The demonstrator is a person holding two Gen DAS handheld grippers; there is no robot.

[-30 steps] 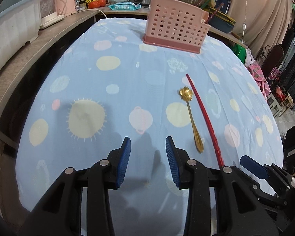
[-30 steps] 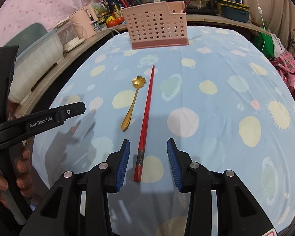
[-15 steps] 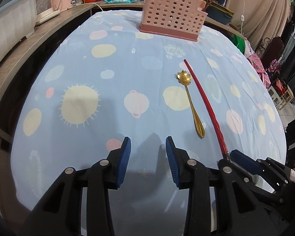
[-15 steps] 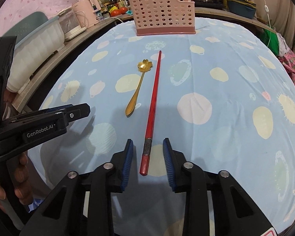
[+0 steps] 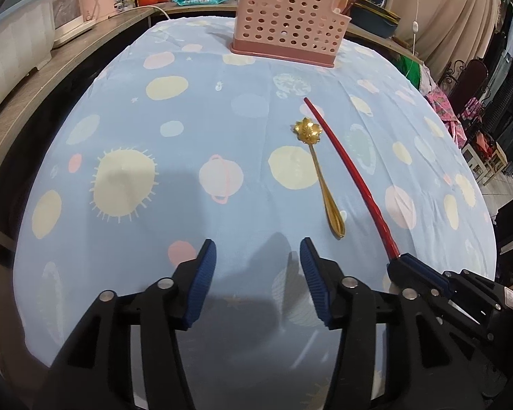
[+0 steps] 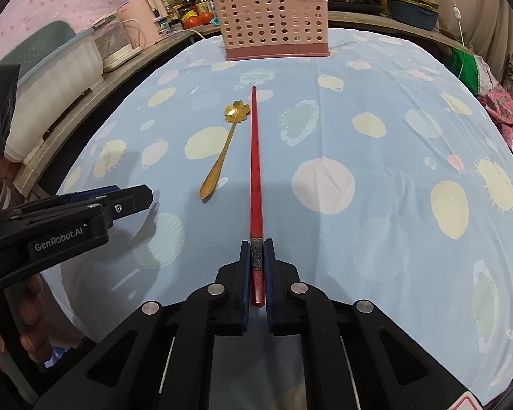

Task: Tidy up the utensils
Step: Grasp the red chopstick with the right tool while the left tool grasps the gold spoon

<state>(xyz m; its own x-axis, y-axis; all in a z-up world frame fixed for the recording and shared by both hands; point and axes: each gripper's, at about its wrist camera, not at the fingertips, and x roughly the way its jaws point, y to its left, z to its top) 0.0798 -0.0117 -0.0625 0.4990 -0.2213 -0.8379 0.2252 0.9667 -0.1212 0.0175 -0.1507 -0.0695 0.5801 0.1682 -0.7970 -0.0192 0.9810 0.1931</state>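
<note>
1. The right gripper [image 6: 257,259] is clamped on the near end of the red chopstick [image 6: 255,171], having just closed on it.
2. The left gripper [image 5: 257,266] has just been opening; its jaws stand apart over bare tablecloth [image 5: 188,109], nothing between them.
3. The gold spoon [image 6: 224,152] lies just left of the chopstick on the worktop.
4. The pink utensil basket [image 6: 273,20] stands at the far edge.

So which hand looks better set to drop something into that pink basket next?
The right. Its gripper is already clamped on the near end of the red chopstick, which points toward the pink basket. The left gripper is open and empty, short of the gold spoon.
</note>
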